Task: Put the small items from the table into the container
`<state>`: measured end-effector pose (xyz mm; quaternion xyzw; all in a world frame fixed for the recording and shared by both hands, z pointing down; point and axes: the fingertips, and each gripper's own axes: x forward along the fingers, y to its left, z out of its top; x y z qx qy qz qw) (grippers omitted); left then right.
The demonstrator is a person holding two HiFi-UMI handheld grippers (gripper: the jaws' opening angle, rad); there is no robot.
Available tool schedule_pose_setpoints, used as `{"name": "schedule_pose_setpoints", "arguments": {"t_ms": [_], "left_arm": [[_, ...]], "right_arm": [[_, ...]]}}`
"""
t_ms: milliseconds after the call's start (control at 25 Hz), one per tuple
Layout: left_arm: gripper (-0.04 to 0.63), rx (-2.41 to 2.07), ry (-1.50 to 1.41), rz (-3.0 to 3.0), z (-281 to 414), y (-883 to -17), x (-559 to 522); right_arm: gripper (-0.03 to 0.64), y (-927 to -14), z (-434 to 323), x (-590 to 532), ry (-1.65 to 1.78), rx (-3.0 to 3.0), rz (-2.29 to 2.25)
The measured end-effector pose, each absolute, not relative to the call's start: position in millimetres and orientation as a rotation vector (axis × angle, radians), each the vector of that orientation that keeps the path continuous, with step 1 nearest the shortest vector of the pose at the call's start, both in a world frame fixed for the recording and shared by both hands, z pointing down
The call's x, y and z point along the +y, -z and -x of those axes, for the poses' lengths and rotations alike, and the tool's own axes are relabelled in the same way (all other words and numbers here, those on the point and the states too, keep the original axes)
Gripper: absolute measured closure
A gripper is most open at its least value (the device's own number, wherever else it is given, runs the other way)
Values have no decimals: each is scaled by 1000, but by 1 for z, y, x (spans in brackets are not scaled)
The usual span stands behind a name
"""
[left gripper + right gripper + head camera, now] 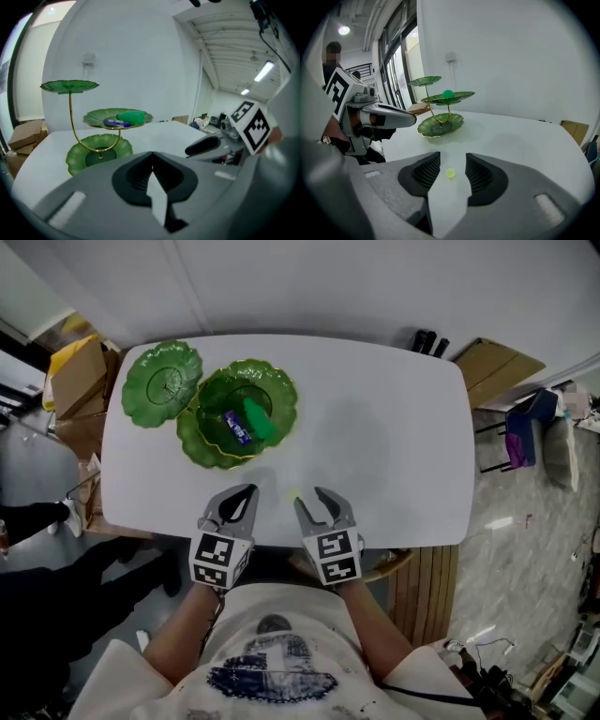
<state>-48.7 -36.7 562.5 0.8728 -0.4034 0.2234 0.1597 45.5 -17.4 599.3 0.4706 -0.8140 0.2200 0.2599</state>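
The white table (403, 427) fills the head view, with cardboard boxes (80, 376) beside its far left corner. Towards its far left stands the green tiered stand (281, 390). From above it reads only as overlapping leaf-shaped plates. The left gripper view shows how the stand (99, 150) is built, with three plates at different heights on a curved gold stem.

Both grippers sit at the near edge of the table, side by side. The left gripper (246, 491) has its jaws pressed together with nothing in them, and its own view shows the tips (152, 161) meeting in a line. The right gripper (314, 502) has its jaws spread, pointing down at the tabletop.

On the middle plate lie a green item (260, 420) and a blue wrapped item (234, 425), touching each other. The left gripper view shows both on that tier, but the right gripper view shows only the green one (448, 93) above the plate rim.

The smallest thing is a yellow-green ball (293, 493), only a faint speck from the head. The right gripper view shows the ball (450, 173) plainly, lying on the table between the spread jaws (452, 158) with neither pad touching it. The left gripper view does not show it at all
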Motion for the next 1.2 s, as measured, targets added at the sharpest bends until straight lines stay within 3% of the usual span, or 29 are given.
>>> {"name": "schedule_pose_setpoints", "arguments": {"t_ms": [280,1200], "left_arm": [[604,-1116,-680,-2476,46,-581,-40],[604,-1040,-755,-2419,54,-620,-40]], "right_arm": [[411,-623,-38,-18,-616,-2182,-1207],[422,-689,-21,-15,-634,-2071,-1099]]}}
